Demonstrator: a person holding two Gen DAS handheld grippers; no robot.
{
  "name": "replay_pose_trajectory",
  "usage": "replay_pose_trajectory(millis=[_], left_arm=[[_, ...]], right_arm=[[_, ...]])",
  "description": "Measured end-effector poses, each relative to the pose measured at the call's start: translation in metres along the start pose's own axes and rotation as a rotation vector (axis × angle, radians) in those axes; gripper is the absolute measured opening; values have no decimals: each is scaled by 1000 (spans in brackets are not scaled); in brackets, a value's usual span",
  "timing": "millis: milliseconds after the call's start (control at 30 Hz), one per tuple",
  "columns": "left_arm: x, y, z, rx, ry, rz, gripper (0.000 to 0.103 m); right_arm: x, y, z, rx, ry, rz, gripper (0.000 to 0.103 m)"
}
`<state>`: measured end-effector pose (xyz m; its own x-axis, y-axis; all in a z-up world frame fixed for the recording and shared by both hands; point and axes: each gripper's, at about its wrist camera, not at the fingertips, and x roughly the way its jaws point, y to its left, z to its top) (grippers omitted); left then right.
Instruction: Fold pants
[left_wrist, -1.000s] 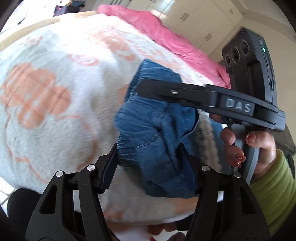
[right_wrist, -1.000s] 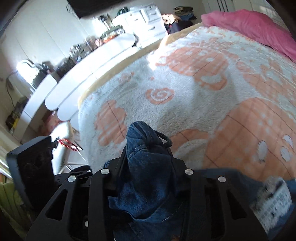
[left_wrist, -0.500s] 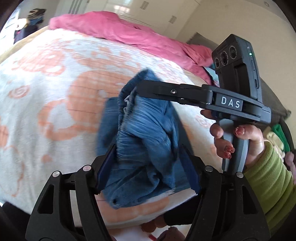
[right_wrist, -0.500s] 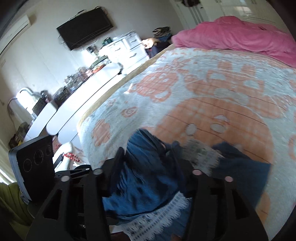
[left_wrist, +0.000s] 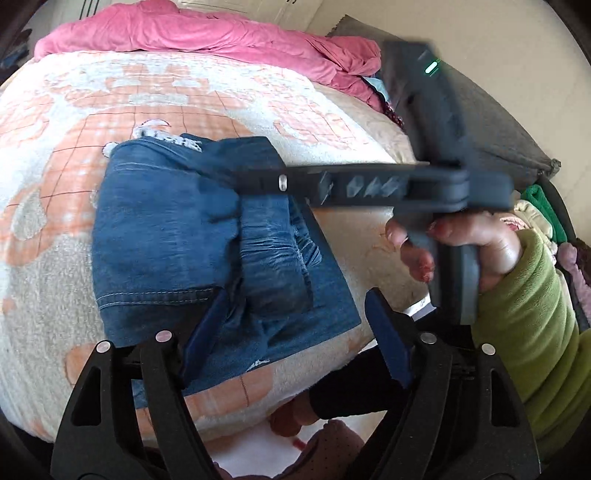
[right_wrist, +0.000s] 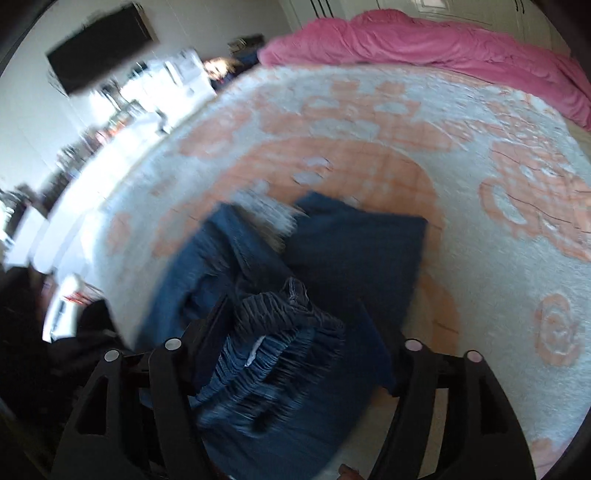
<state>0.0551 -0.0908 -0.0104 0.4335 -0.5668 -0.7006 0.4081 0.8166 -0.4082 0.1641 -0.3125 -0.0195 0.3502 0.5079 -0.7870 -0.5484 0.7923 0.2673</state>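
Observation:
Blue denim pants lie bunched and partly folded on the white and orange bed blanket, near the bed's front edge. My left gripper is open just above the near part of the pants, with cloth lying between its fingers. My right gripper is open over the gathered elastic waistband, which rises between its fingers. In the left wrist view the right gripper's body reaches across the pants from the right. The pants also show in the right wrist view, blurred.
A pink duvet lies along the far side of the bed. A grey cushion and piled clothes sit at the right. White furniture and a wall television stand to the left of the bed.
Both grippers have lowered the pants onto the blanket and opened. The pants were held bunched in the air; they now lie on the bed. The right gripper is moving, its view blurred.

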Motion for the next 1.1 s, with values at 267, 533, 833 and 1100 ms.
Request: replay_pose_trajectory(millis=[267, 533, 833, 1100], left_arm=[[-30, -5, -21, 6, -26, 31, 71], [-44, -9, -18, 9, -60, 70, 75], [-59, 5, -15, -17, -90, 108, 82], [-68, 62, -3, -134, -104, 213, 86]], right_arm=[[-3, -14, -7, 41, -11, -1, 68], [-40, -21, -5, 98, -123, 42, 69], [-85, -15, -32, 103, -248, 17, 85], [-100, 36, -75, -59, -269, -23, 85]])
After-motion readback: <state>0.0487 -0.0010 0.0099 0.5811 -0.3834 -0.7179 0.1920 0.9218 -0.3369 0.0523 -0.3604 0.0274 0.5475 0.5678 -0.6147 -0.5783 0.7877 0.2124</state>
